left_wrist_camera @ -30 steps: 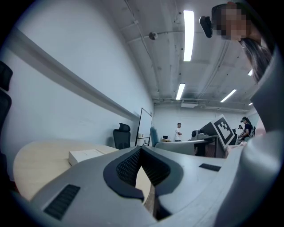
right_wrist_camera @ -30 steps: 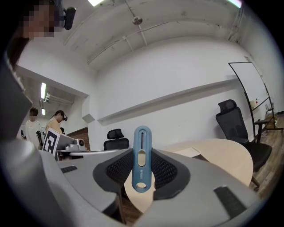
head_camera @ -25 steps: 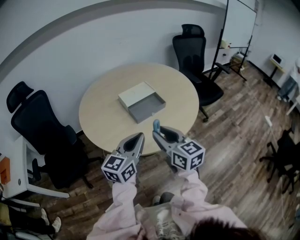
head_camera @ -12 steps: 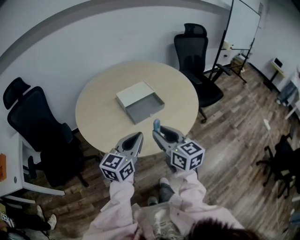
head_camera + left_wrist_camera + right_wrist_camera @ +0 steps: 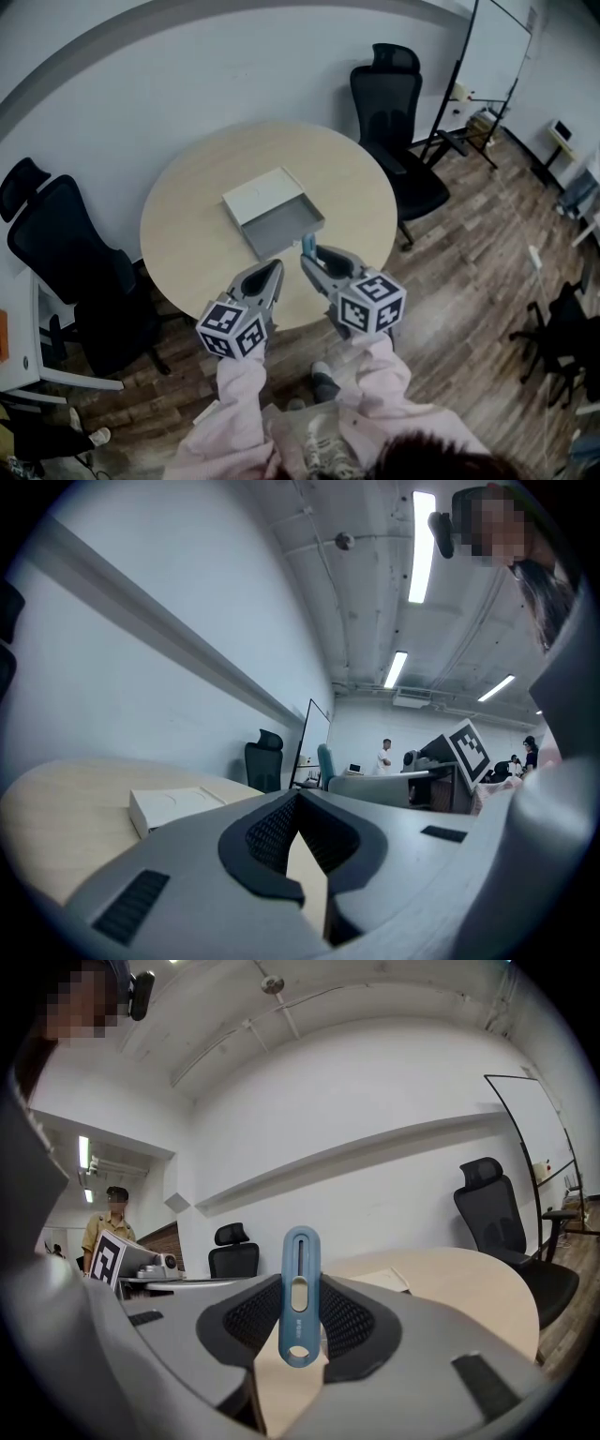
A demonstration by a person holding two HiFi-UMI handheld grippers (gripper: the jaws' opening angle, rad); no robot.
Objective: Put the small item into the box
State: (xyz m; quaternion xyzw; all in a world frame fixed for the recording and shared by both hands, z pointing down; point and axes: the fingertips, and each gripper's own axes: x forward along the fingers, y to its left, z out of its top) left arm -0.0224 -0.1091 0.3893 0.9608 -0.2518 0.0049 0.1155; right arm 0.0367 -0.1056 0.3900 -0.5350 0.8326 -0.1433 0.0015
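Right gripper [image 5: 300, 1324]: we hold it clamped on the blue cutter [image 5: 299, 1279], upright.
Left gripper [image 5: 298, 803]: jaws together, empty.
Blue cutter: slim, smooth plastic with a slotted slider; above the table [image 5: 187, 234] near its edge, short of the box [image 5: 281, 225].
Box: open, grey inside, white lid [image 5: 255, 195] alongside.
Risk: we judge the smooth cutter could pivot or slip, missing the box.

Round wooden table [image 5: 192, 234], black office chairs [image 5: 398, 122] — plank floor [image 5: 478, 281].
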